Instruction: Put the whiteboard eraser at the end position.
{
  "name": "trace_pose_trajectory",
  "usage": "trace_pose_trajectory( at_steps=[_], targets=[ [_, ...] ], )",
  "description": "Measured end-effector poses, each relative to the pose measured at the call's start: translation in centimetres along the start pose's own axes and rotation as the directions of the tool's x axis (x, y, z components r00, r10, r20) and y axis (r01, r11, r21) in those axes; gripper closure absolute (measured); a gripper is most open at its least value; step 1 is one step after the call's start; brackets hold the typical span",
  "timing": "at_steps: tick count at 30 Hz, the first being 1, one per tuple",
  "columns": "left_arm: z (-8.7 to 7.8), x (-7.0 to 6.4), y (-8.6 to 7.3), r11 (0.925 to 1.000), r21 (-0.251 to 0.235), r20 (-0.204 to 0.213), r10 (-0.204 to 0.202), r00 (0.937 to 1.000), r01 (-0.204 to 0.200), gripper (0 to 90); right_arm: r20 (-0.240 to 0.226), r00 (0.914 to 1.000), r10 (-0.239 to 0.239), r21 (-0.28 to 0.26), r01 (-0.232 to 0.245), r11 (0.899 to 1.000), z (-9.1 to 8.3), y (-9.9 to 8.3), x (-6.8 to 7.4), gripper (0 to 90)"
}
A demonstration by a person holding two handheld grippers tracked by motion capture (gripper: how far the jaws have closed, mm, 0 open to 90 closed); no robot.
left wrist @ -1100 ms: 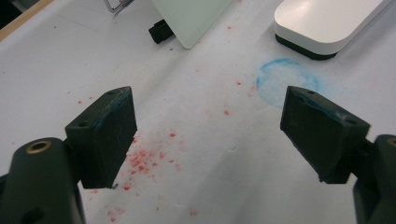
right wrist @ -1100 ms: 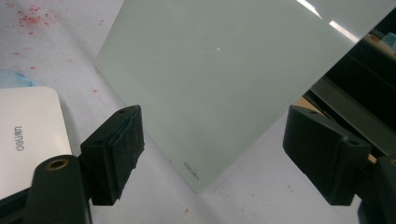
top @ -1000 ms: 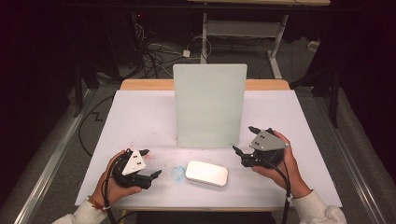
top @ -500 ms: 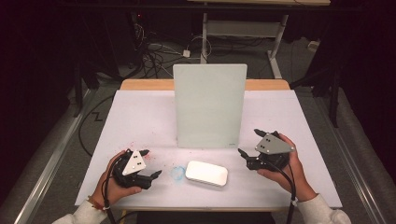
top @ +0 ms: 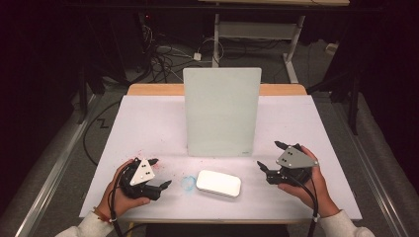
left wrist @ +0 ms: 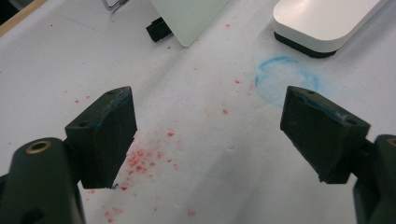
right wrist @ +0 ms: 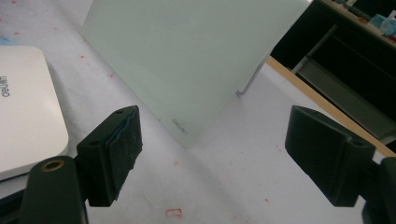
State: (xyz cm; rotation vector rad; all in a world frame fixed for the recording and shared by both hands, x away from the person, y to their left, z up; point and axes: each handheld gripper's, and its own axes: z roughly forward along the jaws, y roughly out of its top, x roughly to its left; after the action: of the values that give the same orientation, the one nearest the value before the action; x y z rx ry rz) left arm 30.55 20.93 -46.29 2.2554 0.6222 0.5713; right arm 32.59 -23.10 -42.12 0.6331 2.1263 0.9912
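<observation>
White table (top: 148, 123) with upright pale green board (top: 222, 112) at centre. White rounded case (top: 218, 182) lies flat in front of it, blue ring mark (top: 188, 182) just left. Left gripper (top: 159, 174) near front-left, jaws apart. Right gripper (top: 271, 155) right of case, jaws apart, apart from it.

Counts: one white rounded-corner case (top: 218, 183) flat on desk (top: 148, 123). One upright pale-green board (top: 222, 112). One blue chalk ring (top: 188, 183) on desk surface. Two hand-held grippers: left hand-held gripper (top: 159, 173), right hand-held gripper (top: 269, 154). Two hands. Four black jaws total.
</observation>
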Motion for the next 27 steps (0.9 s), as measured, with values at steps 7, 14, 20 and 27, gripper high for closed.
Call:
trace_pose_trajectory(
  at_steps=[7, 14, 20, 27],
  targets=[
    [0.1, 0.0, 0.0, 1.0000, -0.001, 0.001, -0.001, 1.0000, 0.001, 17.7, 0.010, 0.9998, 0.016, 0.013, -0.016, 1.000, -0.2, -1.2, -0.1, 18.7],
    [0.2, 0.0, 0.1, 1.0000, -0.004, 0.003, -0.002, 1.0000, 0.002, 17.7, 0.010, 0.9987, 0.051, 0.019, -0.051, 0.999, -0.6, -2.7, -0.4, 18.8],
    [0.3, 0.2, 0.1, 0.9999, -0.009, 0.009, -0.010, 0.9999, 0.010, 17.7, 0.010, 0.9968, 0.080, 0.016, -0.080, 0.997, -1.0, -3.9, -0.7, 18.8],
    [0.4, 0.1, 0.3, 1.0000, -0.008, 0.006, -0.005, 1.0000, 0.005, 17.7, -0.008, 0.9912, 0.132, 0.038, -0.132, 0.991, -1.3, -5.8, -0.8, 18.8]
  ],
)
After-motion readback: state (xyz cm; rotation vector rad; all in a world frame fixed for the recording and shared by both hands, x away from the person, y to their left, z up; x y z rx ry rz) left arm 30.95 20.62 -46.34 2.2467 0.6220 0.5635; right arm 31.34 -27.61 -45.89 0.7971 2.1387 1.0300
